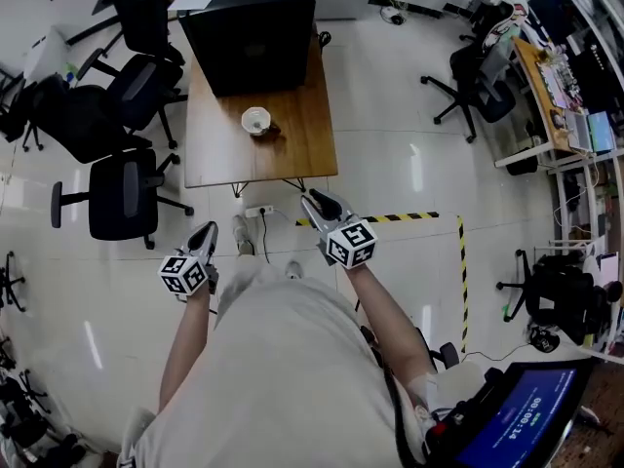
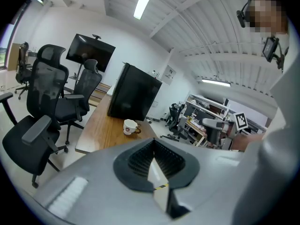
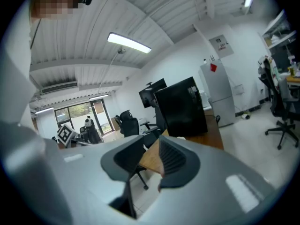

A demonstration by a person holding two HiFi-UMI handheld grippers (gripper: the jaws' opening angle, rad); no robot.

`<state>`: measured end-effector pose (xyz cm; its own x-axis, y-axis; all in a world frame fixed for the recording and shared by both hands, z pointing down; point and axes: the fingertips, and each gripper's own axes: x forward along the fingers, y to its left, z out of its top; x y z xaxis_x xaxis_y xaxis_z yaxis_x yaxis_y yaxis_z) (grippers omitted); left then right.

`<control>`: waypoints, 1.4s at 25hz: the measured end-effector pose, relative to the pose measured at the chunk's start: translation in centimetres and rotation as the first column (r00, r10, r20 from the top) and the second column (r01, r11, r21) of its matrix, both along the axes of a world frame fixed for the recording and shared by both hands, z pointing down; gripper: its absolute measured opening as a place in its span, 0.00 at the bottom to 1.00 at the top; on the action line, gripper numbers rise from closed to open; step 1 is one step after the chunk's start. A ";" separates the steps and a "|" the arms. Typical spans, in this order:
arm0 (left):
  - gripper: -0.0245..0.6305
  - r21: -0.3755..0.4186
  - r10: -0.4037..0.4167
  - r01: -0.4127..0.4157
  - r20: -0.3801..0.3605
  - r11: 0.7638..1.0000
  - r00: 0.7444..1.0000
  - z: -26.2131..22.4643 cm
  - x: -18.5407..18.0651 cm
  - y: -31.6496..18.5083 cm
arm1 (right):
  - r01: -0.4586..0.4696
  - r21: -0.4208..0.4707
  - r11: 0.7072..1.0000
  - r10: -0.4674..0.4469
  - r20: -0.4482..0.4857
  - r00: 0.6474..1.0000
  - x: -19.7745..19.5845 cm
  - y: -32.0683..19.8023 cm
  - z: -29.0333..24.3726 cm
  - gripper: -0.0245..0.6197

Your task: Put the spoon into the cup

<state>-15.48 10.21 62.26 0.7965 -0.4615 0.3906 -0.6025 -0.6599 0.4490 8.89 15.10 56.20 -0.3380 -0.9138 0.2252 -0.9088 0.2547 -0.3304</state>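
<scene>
Short of table (image 1: 219,159) with cup (image 1: 255,120): left gripper (image 1: 207,230) jaws pressed together, empty; right gripper (image 1: 318,200) jaws parted, empty

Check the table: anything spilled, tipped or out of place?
Nothing stands out. The cup stands upright on the wooden table, with no spill around it. The black box stands behind it.

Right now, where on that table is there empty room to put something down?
The near half of the wooden table is bare, from the white cup to the near edge. The big black box fills the far end. Office chairs crowd its left side; the floor on its right is open.
</scene>
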 end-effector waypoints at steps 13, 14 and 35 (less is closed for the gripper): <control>0.04 0.016 -0.047 0.046 0.032 0.999 0.998 -1.4 -2.3 3.6 | -0.005 0.067 0.998 -0.018 0.334 0.943 2.6 5.3 -0.9 0.17; 0.04 0.017 -0.043 0.043 0.032 0.999 0.999 -1.6 -2.4 3.5 | -0.008 0.067 0.998 -0.016 0.350 0.937 2.5 5.5 -1.0 0.15; 0.04 0.089 0.008 -0.005 -0.030 0.996 1.000 -4.3 -11.9 -2.7 | -0.208 -0.035 0.978 0.208 0.327 0.922 -6.0 3.8 0.4 0.13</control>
<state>-27.33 7.48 58.00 0.8103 -0.4883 0.3239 -0.5852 -0.7018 0.4062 2.92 18.87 56.62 -0.1953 -0.9715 0.1342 -0.7831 0.0721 -0.6177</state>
